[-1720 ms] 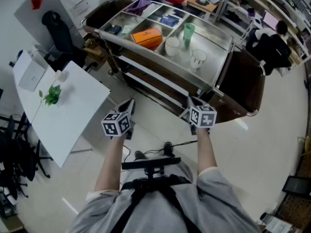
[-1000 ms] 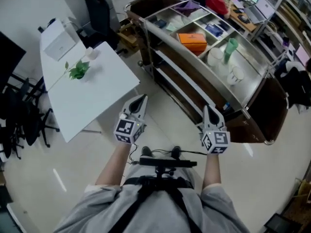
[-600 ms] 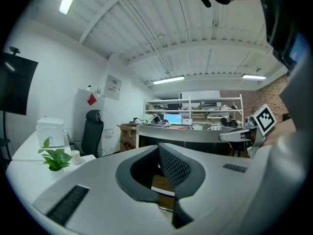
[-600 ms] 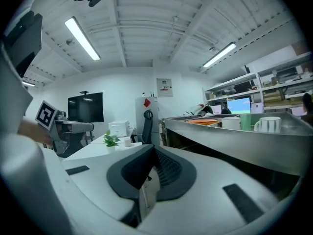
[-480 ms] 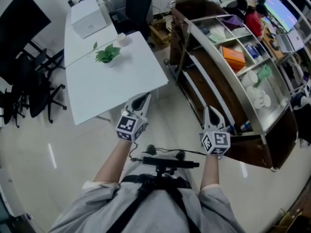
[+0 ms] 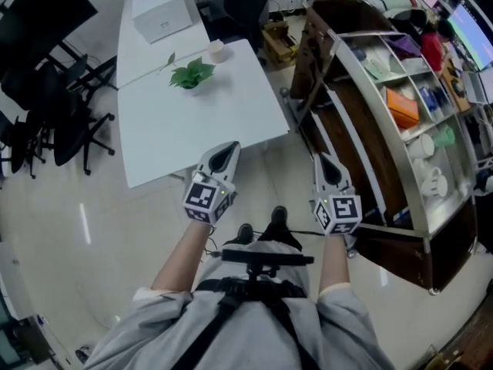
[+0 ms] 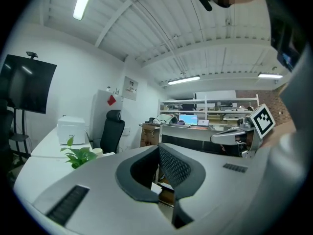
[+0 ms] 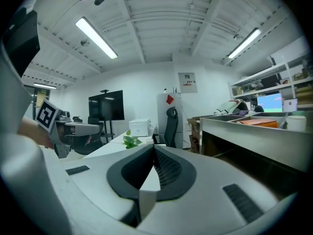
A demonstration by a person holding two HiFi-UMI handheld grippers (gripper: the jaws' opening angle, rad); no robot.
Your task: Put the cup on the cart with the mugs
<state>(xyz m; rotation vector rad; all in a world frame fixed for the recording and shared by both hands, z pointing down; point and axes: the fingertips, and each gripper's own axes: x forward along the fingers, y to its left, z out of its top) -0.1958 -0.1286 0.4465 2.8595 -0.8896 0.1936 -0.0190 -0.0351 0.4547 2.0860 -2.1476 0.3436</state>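
In the head view, the cup [image 6: 218, 50] sits on the white bench [image 6: 200, 122], just beside the green plant [image 6: 190, 74]. It is well apart from the cart [image 6: 383, 141] on the right, where the mugs [image 6: 433, 182] stand. The left tongs [image 6: 225, 153] and the right tongs [image 6: 324, 164] hang in front of the person, between bench and cart, and carry nothing. I think the job is at its first step: getting to the cup. Next, one pair of tongs needs to reach across the bench, open up, and close around the cup without bumping the plant. In the left gripper view, the left tongs are pressed together and empty, and the cup looks small and pale next to the plant. In the right gripper view, the right tongs are pressed together and empty too. The cup is too small there to be sure of. The cart's far end is cut off in the head view, and I cannot tell if anything is inside the cup.
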